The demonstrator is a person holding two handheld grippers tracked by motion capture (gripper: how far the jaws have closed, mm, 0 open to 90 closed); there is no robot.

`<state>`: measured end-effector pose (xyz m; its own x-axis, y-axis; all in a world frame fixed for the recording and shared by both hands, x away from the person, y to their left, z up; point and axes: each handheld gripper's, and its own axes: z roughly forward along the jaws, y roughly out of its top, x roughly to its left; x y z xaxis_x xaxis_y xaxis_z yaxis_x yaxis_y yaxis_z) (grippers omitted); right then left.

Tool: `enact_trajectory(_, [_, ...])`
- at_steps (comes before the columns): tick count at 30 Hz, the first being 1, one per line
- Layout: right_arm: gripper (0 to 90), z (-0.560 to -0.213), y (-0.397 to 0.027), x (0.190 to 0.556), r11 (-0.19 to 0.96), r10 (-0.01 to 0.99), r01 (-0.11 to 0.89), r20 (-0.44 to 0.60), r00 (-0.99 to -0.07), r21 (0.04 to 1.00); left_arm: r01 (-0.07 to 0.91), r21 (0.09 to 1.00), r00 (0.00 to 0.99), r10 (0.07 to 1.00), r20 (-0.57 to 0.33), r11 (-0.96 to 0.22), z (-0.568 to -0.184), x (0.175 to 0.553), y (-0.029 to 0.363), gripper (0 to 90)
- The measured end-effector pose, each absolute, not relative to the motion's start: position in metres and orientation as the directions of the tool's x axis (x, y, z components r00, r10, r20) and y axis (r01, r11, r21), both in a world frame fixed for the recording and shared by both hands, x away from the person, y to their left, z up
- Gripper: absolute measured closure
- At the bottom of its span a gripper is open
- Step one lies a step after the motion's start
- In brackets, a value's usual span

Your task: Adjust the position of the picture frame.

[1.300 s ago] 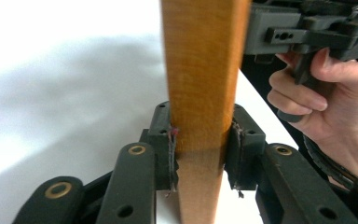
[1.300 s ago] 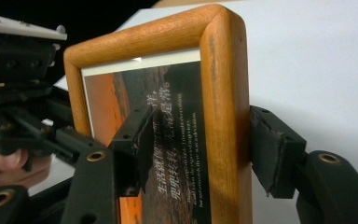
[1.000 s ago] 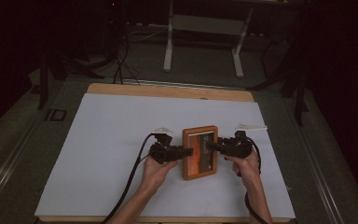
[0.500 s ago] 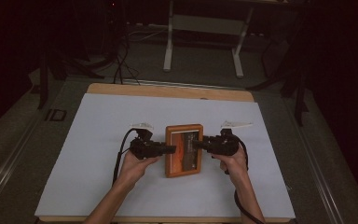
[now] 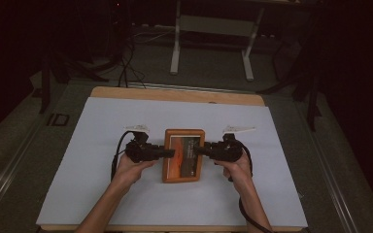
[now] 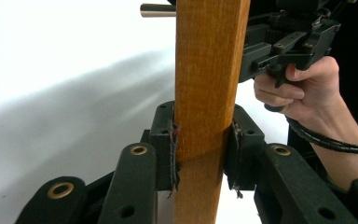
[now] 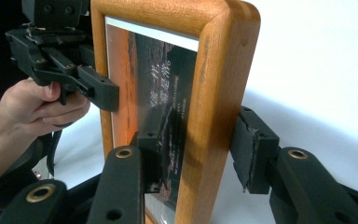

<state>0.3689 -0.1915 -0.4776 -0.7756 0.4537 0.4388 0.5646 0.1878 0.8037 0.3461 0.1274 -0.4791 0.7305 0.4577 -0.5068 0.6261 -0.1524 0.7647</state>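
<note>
A wooden picture frame (image 5: 183,155) with an orange and dark picture behind glass sits at the middle of the white sheet, gripped from both sides. My left gripper (image 5: 171,153) is shut on its left edge, and in the left gripper view the pads (image 6: 168,142) press both faces of the wooden frame (image 6: 209,70). My right gripper (image 5: 198,150) is shut on the right edge. In the right gripper view one jaw lies on the glass and the other behind the frame (image 7: 219,70). Each view shows the other hand's gripper (image 6: 279,46) (image 7: 98,91) across the frame.
A white sheet (image 5: 102,145) covers a wooden tabletop (image 5: 175,94), with bare sheet on every side of the frame. On the dark floor behind the table stand a metal stand's legs (image 5: 176,53) and some cables (image 5: 126,63).
Both grippers have carried the frame steadily to the left across the sheet over the last second, and both grips have held.
</note>
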Motion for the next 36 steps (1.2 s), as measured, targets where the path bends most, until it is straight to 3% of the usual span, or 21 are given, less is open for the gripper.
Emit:
enact_trajectory(9, [62.5,-0.482,-0.178,0.369,0.191,0.447,0.588,0.464,-0.765,0.786,0.667,0.740,0.710,0.372,-0.598,-0.084,-0.501,0.356,0.150,68.6])
enact_trajectory(19, [63.4,-0.494,-0.176,0.372,0.193,0.467,0.608,0.473,-0.748,0.770,0.685,0.725,0.694,0.373,-0.616,-0.077,-0.516,0.363,0.151,67.5])
enact_trajectory(29, [65.1,-0.499,-0.175,0.374,0.164,0.467,0.616,0.489,-0.737,0.771,0.677,0.731,0.676,0.465,-0.571,-0.088,-0.517,0.362,0.146,61.0])
enact_trajectory(36, [64.8,-0.501,-0.174,0.378,0.164,0.467,0.626,0.499,-0.730,0.762,0.632,0.764,0.680,0.563,-0.469,-0.127,-0.511,0.356,0.141,54.9])
